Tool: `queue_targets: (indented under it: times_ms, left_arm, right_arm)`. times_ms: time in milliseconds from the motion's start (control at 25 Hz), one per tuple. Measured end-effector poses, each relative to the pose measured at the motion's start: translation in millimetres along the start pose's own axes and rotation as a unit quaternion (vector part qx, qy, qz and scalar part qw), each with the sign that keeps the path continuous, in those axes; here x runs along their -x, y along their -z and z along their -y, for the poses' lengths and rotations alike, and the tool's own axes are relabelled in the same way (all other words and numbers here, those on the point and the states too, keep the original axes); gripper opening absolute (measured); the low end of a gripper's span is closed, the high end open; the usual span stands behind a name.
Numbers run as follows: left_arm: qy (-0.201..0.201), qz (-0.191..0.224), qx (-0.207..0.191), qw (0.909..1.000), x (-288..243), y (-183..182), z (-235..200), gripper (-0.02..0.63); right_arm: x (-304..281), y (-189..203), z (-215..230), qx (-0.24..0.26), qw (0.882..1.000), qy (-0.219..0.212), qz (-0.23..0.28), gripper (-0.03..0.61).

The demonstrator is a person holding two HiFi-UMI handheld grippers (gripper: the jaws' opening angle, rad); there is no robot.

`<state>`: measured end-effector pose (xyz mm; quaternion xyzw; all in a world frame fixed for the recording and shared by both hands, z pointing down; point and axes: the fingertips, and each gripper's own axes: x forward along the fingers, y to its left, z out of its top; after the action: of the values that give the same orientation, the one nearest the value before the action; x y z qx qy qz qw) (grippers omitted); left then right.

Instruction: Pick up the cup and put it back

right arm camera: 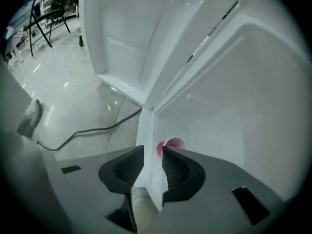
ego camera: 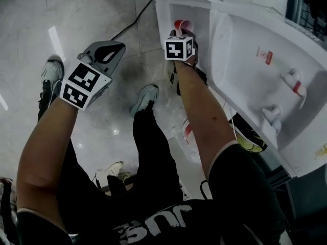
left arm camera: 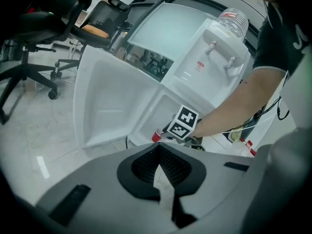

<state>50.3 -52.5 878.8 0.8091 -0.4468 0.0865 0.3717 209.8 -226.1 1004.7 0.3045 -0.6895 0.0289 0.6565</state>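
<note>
Glossy pale floor (ego camera: pixel 92 14) surrounds one white water dispenser (ego camera: pixel 265 40), which carries two taps (ego camera: pixel 294 83) on its front. Its single lower door (right arm camera: pixel 131 38) is swung open, baring one compartment (ego camera: pixel 202 14) at the dispenser's base. Two bare forearms reach forward. The right one stretches to the mouth of that compartment, where the right gripper (right arm camera: pixel 152 150) has its jaws a narrow gap apart and gripping nothing. The left gripper (ego camera: pixel 110 49) hangs over the floor, well left of the dispenser, with its jaw tips together and empty. One red cup (ego camera: pixel 183 24) sits inside the dispenser's compartment, just beyond the right jaw tips.
</note>
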Motion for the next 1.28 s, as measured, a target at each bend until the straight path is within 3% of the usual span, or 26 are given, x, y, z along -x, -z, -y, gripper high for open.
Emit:
queue_targets:
  times_ms: [240,400,560,720,880,1040,1280]
  left_arm:
    - [-0.015,0.01,-0.006,0.9998,53,-58,34,-0.002]
    - [-0.019,0.016,0.011,0.9996,100,-103,85,-0.002]
    - [-0.015,0.035,-0.018,0.9991,143,-175,121,-0.002]
    - [-0.001,0.067,-0.015,0.9976,198,-250,185,-0.002]
    - [0.011,0.093,-0.025,0.9952,252,-320,257,-0.002]
    - [0.031,0.128,-0.074,0.9884,294,-404,316,-0.002]
    - [0.077,0.188,-0.153,0.9672,346,-519,411,-0.002]
  right_arm:
    - [115,-21,-42,-0.033,0.996,-0.078,0.04,0.1]
    - [219,-6,-62,-0.015,0.991,-0.127,0.041,0.07]
    - [321,-35,-59,-0.01,0.982,-0.16,0.1,0.053]
    - [450,-43,-51,-0.005,0.965,-0.21,0.156,0.048]
    - [573,-46,-17,-0.046,0.938,-0.253,0.232,0.041]
    - [682,-70,44,-0.072,0.907,-0.253,0.329,0.037]
    - [844,-96,134,-0.091,0.843,-0.229,0.479,0.035]
